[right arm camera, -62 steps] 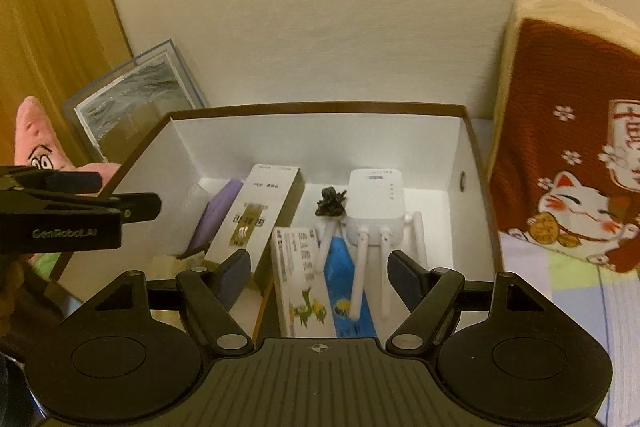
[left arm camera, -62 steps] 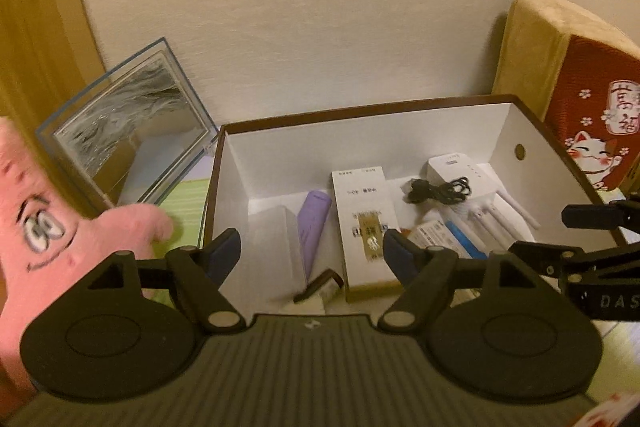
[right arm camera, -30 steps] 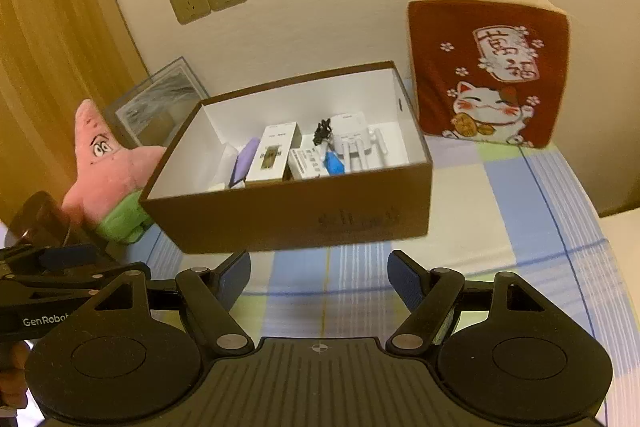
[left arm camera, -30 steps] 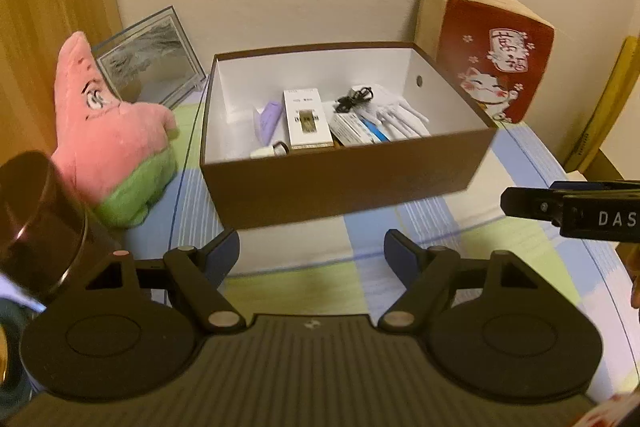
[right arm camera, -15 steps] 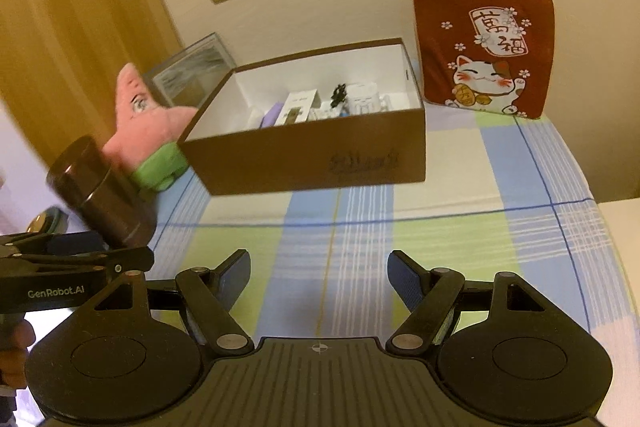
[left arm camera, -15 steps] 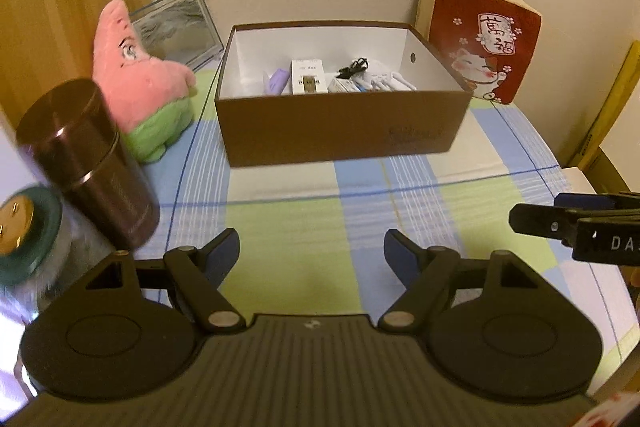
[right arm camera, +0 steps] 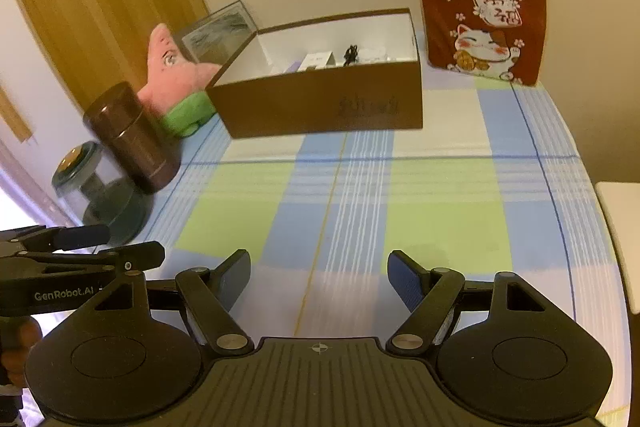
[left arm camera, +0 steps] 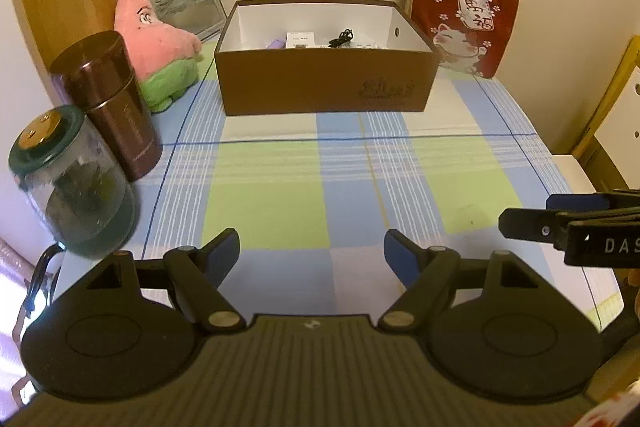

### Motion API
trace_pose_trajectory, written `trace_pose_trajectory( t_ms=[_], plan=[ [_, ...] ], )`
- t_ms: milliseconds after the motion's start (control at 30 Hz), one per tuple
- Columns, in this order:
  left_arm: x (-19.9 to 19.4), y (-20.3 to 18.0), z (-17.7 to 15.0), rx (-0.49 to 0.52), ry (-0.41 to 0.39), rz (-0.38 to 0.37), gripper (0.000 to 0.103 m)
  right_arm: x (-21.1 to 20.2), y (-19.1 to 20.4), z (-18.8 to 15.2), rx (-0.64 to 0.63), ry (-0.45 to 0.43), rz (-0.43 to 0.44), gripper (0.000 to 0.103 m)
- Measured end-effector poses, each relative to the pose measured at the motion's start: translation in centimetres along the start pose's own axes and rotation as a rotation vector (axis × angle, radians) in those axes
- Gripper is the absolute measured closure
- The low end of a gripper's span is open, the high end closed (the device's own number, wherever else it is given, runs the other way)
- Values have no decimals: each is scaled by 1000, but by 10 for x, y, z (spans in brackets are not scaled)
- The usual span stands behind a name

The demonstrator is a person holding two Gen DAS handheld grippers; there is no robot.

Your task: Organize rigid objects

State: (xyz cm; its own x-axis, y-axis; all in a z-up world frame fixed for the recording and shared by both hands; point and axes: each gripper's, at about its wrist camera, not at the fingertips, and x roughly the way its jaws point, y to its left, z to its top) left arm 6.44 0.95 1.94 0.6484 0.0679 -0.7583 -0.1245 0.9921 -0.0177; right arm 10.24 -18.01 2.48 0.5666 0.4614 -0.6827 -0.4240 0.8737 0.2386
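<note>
A checked cloth (left arm camera: 304, 183) in blue, green and white is covering the whole surface, and at its far side, by the wall, a brown cardboard box (left arm camera: 324, 83) is sitting with its long side facing the grippers and its white inside open to view; the rigid things, a white carton (left arm camera: 301, 40), a purple piece (left arm camera: 275, 44) and a black cable (left arm camera: 341, 38) among them, are lying low in it, well apart from both tools. A red cat cushion (left arm camera: 464, 23) is leaning against the wall just right of the box, a pink plush star (left arm camera: 156, 39) and a framed picture (left arm camera: 188, 7) are standing to its left. Nearer on the left a dark brown canister (left arm camera: 108, 99) is standing upright with a glass jar (left arm camera: 68, 183) just beside it, and I judge these the likeliest things left to tidy. They are lying ahead and to the left of the left gripper (left arm camera: 312, 255), which is much nearer them than the right gripper (right arm camera: 319, 277). Both are hanging over bare cloth with jaws parted wide and nothing between them
</note>
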Motion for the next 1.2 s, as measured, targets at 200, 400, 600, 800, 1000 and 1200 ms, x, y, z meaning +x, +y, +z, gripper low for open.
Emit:
trace_pose_trajectory(
  t_ms=[200,400,600,800,1000,1200],
  plan=[
    [-15,-7,-19,0,13,6,26,-11,1,-21,-5,18,7,30],
    [-27,-12,-34,4,20,7,26,-15,3,-37,-3,37,3,30],
    [-32,-15,-41,0,19,7,26,-18,5,-44,-6,43,10,30],
    [-33,-17,-44,-3,24,7,26,-18,4,-47,-4,51,10,30],
    [-34,-19,-46,-8,24,9,26,-16,4,-48,-7,60,9,30],
    [-33,-19,-46,-9,27,10,26,-14,4,-48,-9,65,16,30]
  ],
)
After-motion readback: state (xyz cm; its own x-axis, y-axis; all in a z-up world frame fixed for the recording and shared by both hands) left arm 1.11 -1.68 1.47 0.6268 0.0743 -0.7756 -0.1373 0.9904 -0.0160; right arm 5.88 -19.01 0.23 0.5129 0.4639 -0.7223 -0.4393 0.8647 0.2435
